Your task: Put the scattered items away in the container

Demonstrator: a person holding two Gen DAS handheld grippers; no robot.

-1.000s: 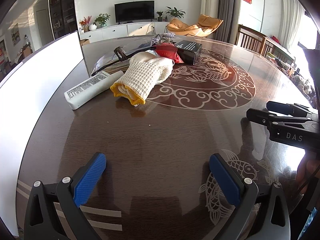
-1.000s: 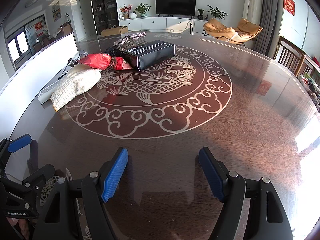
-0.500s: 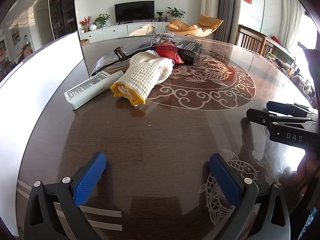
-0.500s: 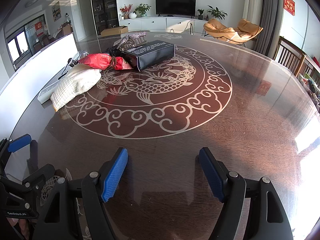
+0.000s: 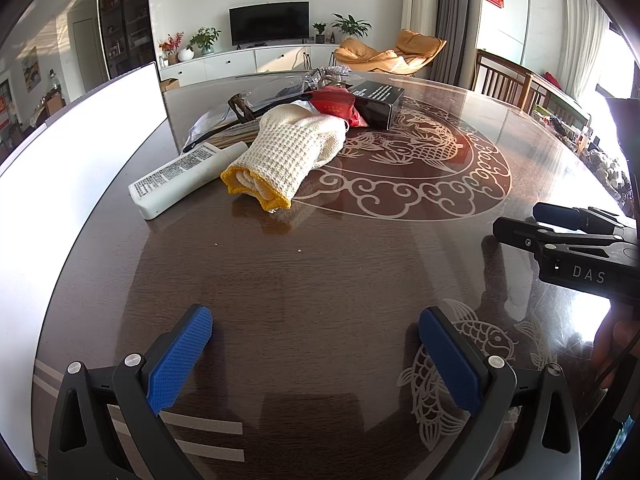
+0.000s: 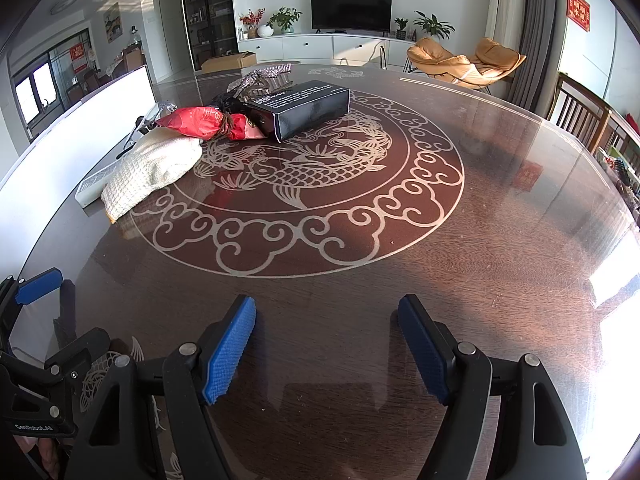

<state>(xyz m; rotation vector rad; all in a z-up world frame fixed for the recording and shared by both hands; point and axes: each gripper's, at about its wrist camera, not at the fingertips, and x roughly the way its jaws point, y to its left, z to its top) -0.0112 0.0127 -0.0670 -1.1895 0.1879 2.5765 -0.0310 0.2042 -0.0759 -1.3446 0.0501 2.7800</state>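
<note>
Dark round wooden table (image 5: 304,272) with a pale carp-and-cloud inlay is seen under glare from the right; a living room with a television (image 6: 351,11) and orange lounge chairs (image 6: 466,62) lies beyond

Left gripper (image 5: 316,354): held low over the near table edge, blue-padded fingers (image 5: 180,356) spread wide apart, nothing between them. Right gripper (image 6: 327,344): likewise low over the table, fingers (image 6: 229,350) wide apart, nothing held. Each gripper is seen at the edge of the other's view, so the two are side by side

Scattered items are grouped on the far left part of the table, well apart from both grippers:
- white tube (image 5: 186,178) with printed text, lying flat, nearest the left edge
- cream knitted glove (image 5: 288,156) with yellow cuff, resting just beside the tube and partly over it
- red packet (image 6: 200,122) behind the glove, touching it
- black box (image 6: 302,108) lying flat beside the red packet, on the inlay's rim
- clear safety glasses (image 5: 256,106) with dark arms behind the glove
- silvery tinsel-like item (image 6: 260,76) at the far end of the pile

White container wall (image 5: 76,148) is seen along the left, standing against the table edge just beside the tube; its inside is not visible in either view
</note>
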